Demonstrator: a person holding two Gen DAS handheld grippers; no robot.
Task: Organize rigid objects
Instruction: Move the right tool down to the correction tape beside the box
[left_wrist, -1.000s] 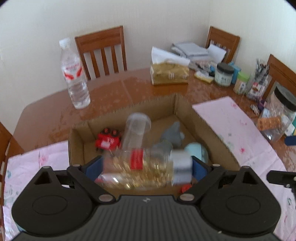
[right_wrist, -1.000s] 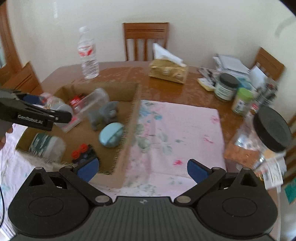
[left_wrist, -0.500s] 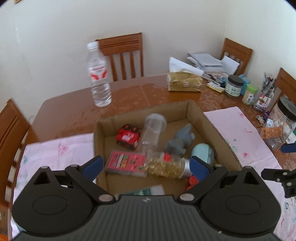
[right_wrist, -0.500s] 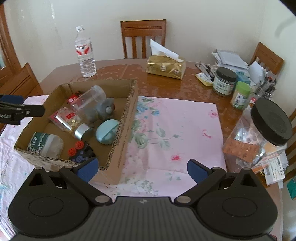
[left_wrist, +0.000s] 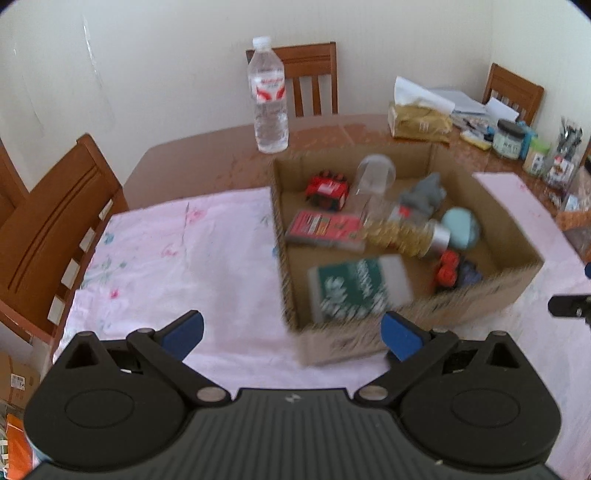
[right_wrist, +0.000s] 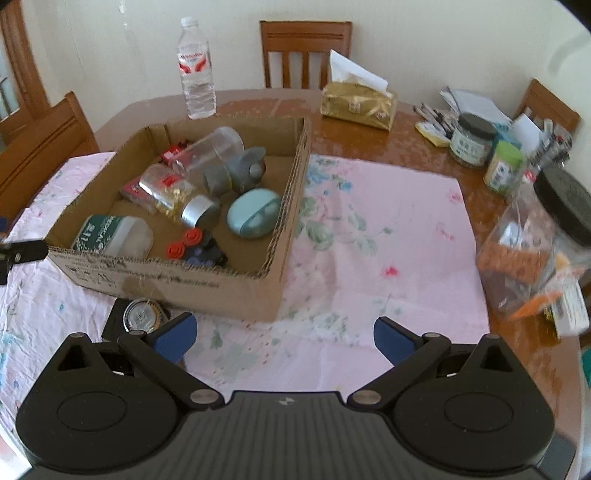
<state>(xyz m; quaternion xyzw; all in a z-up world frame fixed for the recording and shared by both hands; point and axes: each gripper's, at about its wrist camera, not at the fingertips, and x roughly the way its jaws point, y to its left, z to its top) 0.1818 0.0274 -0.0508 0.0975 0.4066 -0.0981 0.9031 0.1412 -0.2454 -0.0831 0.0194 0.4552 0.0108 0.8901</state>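
1. Since a second ago the left tongs (left_wrist: 291, 332) have let go of the gold-filled jar (left_wrist: 406, 236), which now lies on its side in the box (left_wrist: 517, 236); their jaws have just been opening and nothing sits between them.
2. Left tongs are spread wide over the pink cloth (left_wrist: 177, 251), at the box's near left corner, and that view is blurred.
3. Right tongs (right_wrist: 284, 338) are also spread wide, empty, over the cloth just in front of the box.
4. Inside the box, in the right view: the jar (right_wrist: 177, 195) with its silver lid toward the near side, resting on a red packet (right_wrist: 131, 190); a clear cup (right_wrist: 210, 155) on its side behind it; a grey toy (right_wrist: 247, 166) touching the cup; a pale blue case (right_wrist: 253, 212) near the right wall.
5. At the near wall lie a green-labelled tub (right_wrist: 110, 236) on the left and a red-and-dark toy (right_wrist: 195, 251) beside it; a small red car (left_wrist: 327, 188) sits at the far end.
6. Outside the box, just in front of its near wall, a round tin (right_wrist: 140, 317) lies on something dark, close to the right tongs' left finger.
7. Farther along the worktop (right_wrist: 354, 136) stand a water bottle (right_wrist: 195, 70) and a gold tissue pack (right_wrist: 358, 103); jars crowd the right edge.
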